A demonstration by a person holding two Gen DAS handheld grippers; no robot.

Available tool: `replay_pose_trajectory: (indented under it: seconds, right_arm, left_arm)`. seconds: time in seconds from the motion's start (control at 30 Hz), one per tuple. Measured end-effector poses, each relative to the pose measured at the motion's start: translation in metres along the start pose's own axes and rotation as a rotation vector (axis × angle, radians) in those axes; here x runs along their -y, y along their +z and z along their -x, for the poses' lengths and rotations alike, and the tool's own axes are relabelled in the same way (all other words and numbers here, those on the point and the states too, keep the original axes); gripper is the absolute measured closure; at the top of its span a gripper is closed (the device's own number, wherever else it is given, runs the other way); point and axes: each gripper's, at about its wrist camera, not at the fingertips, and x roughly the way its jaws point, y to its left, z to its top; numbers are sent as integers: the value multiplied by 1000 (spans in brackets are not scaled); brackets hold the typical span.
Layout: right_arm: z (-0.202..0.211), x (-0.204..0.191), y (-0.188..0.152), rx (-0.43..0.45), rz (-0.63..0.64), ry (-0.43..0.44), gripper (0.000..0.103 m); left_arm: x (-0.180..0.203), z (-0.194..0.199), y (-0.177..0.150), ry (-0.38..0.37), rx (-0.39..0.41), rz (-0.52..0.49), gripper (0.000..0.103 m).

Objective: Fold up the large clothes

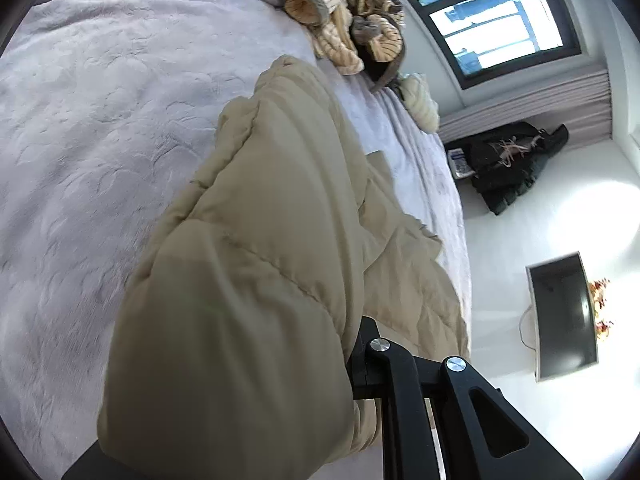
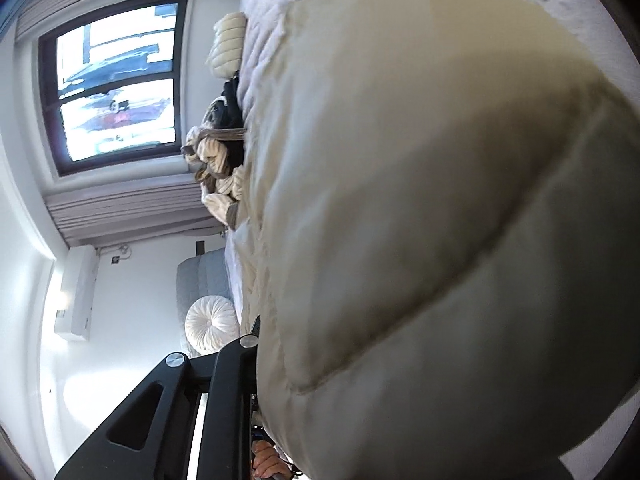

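Your beige quilted puffer coat [image 1: 256, 248] fills the middle of the left wrist view, running from 6 o'clock up toward 12 o'clock across the bed [image 1: 80, 140]. Its padded panels bulge between stitched seams, and a looser fold spills toward 3 o'clock, close to the bed's edge. In the right wrist view the same coat [image 2: 440, 220] looks paler and blurred, covering most of the frame from 12 to 6 o'clock.

Your left tool [image 1: 356, 364] has coat fabric wrapped over its tips, so you cannot tell how far it is open, though it seems to grip the coat. Your right tool [image 2: 256, 344] is likewise buried in padding at 7 o'clock.

One coat is in hand. One heap of striped tan clothes [image 1: 344, 20] lies at 12 o'clock near the bed's far edge. Bare lilac bedcover spreads from 8 to 11 o'clock. One dark screen [image 1: 564, 316] hangs at 4 o'clock.
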Motion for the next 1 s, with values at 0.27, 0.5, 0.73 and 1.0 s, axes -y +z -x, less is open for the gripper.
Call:
replay_pose_trajectory:
  seconds: [0.27, 0.5, 0.73, 1.0]
  right_arm:
    - [45, 15, -62, -17, -27, -12, 80]
    - [104, 57, -114, -37, -82, -39, 80]
    - [116, 92, -118, -60, -138, -133, 68]
    - [140, 70, -124, -133, -80, -284, 49]
  left_arm:
    - [-13, 58, -57, -4, -70, 1, 86]
    - [-42, 95, -123, 103, -186, -43, 86]
    - [-67, 89, -152, 317, -229, -24, 53]
    - [-49, 118, -149, 440, -239, -94, 43]
